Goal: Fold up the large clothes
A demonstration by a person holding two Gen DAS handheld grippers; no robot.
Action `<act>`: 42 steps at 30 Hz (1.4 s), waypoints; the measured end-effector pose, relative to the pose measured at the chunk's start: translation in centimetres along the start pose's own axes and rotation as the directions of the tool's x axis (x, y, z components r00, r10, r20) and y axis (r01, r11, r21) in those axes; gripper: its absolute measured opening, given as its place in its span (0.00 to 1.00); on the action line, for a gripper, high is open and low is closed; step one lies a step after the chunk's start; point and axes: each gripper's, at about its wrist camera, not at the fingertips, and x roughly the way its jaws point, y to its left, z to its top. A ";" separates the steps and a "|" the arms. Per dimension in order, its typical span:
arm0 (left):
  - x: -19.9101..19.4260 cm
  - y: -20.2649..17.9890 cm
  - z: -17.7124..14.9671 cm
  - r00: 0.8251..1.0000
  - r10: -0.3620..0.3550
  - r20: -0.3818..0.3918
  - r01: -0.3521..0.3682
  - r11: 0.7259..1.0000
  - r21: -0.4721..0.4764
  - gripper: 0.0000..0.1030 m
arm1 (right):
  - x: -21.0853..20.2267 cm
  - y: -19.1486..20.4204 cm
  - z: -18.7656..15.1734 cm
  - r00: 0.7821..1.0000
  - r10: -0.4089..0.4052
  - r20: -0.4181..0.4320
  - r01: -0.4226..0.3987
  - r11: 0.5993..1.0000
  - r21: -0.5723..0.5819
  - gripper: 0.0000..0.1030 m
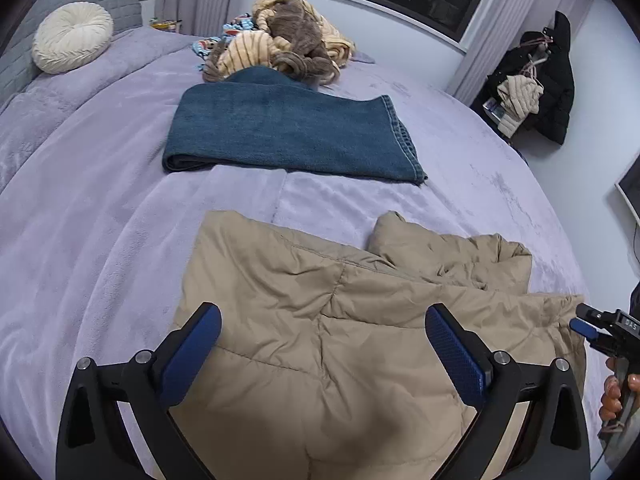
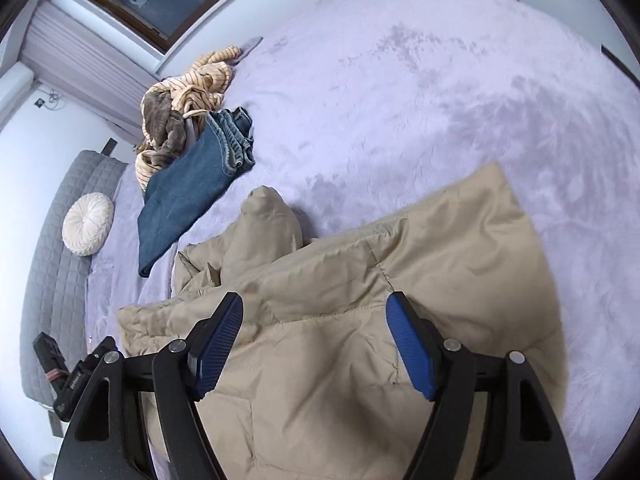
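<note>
Left hand-held gripper (image 1: pixel 322 326) wide apart, blue pads clear of the tan puffer jacket (image 1: pixel 340 320) spread below it on the lavender bed (image 1: pixel 100 240). Folded jeans (image 1: pixel 288 132) lie beyond the jacket, well apart. Clothes pile (image 1: pixel 280 44) behind the jeans. Round cream cushion (image 1: pixel 72 38) far left. Right hand-held gripper (image 1: pixel 584 326) at right edge.

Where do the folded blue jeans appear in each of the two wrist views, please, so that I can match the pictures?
Left wrist view: the folded blue jeans lie upper centre on the lilac bedspread, beyond the tan jacket.
Right wrist view: the jeans lie left of centre, running diagonally, beyond and left of the jacket.
Shared landmark: the round cream cushion by the grey headboard.
</note>
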 end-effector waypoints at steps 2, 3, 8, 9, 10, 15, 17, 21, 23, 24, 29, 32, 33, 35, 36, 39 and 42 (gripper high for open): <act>1.5 -0.9 -0.2 0.999 -0.002 -0.047 0.004 0.999 0.051 0.61 | 0.9 0.8 -0.5 0.999 -0.033 -0.037 0.031 0.998 -0.053 0.13; 2.7 -1.5 -0.6 0.997 0.012 -0.075 -0.006 0.997 0.082 0.51 | 1.7 1.1 -0.9 0.997 -0.053 -0.054 0.048 0.995 -0.089 0.13; 7.7 -2.0 -1.5 0.989 0.125 -0.075 -0.113 0.983 0.142 0.50 | 5.8 0.0 -0.9 0.982 -0.179 -0.061 0.165 0.969 -0.186 0.05; 8.5 -1.6 -1.4 0.989 0.130 -0.073 -0.119 0.984 0.132 0.50 | 6.5 -0.6 -0.5 0.981 -0.185 -0.054 0.173 0.967 -0.185 0.04; 9.3 -1.4 -1.2 0.989 0.134 -0.070 -0.125 0.985 0.122 0.50 | 7.1 -1.1 -0.1 0.981 -0.189 -0.050 0.177 0.967 -0.181 0.02; 11.6 -1.3 -0.3 0.987 0.146 -0.062 -0.139 0.984 0.115 0.50 | 9.9 -2.6 1.6 0.971 -0.238 -0.024 0.230 0.957 -0.179 0.00; 12.0 -1.0 -0.1 0.987 0.145 -0.062 -0.138 0.985 0.106 0.50 | 10.4 -2.8 2.0 0.970 -0.241 -0.017 0.234 0.955 -0.183 0.00; 10.9 -0.5 0.3 0.985 0.156 -0.069 -0.151 0.986 0.073 0.50 | 9.5 -2.9 2.3 0.973 -0.232 -0.019 0.227 0.964 -0.140 0.00; 9.5 0.2 0.3 0.985 0.167 -0.050 -0.164 0.984 0.067 0.50 | 8.0 -3.1 2.1 0.970 -0.244 -0.001 0.242 0.963 -0.121 0.00; 8.7 0.6 0.2 0.983 0.179 -0.039 -0.176 0.982 0.065 0.50 | 7.2 -3.4 1.9 0.965 -0.262 0.009 0.261 0.959 -0.114 0.00; 7.0 3.9 -0.5 0.967 0.251 -0.049 -0.249 0.967 0.047 0.50 | 3.9 -6.3 1.0 0.953 -0.302 0.023 0.302 0.953 -0.024 0.00; 6.1 5.3 -0.7 0.955 0.288 -0.075 -0.289 0.957 -0.003 0.57 | 2.2 -6.8 0.8 0.956 -0.293 0.029 0.292 0.956 0.028 0.04; 5.6 5.3 -0.9 0.954 0.291 -0.076 -0.292 0.956 -0.010 0.57 | 1.6 -6.7 0.6 0.956 -0.291 0.032 0.289 0.957 0.036 0.04; 4.6 5.0 -1.5 0.955 0.283 -0.090 -0.285 0.959 -0.013 0.57 | 0.5 -6.2 0.0 0.961 -0.276 0.033 0.274 0.961 0.045 0.04; 4.1 4.7 -1.9 0.956 0.276 -0.103 -0.279 0.960 -0.010 0.57 | 0.0 -6.0 -0.5 0.964 -0.264 0.032 0.262 0.964 0.051 0.04; 2.7 3.6 -3.3 0.953 0.271 -0.138 -0.272 0.962 0.006 0.58 | -1.2 -5.2 -2.1 0.972 -0.234 0.018 0.232 0.970 0.068 0.05; 1.6 2.5 -5.1 0.949 0.256 -0.182 -0.258 0.966 0.009 0.58 | -2.4 -4.6 -4.1 0.978 -0.206 0.002 0.205 0.975 0.086 0.05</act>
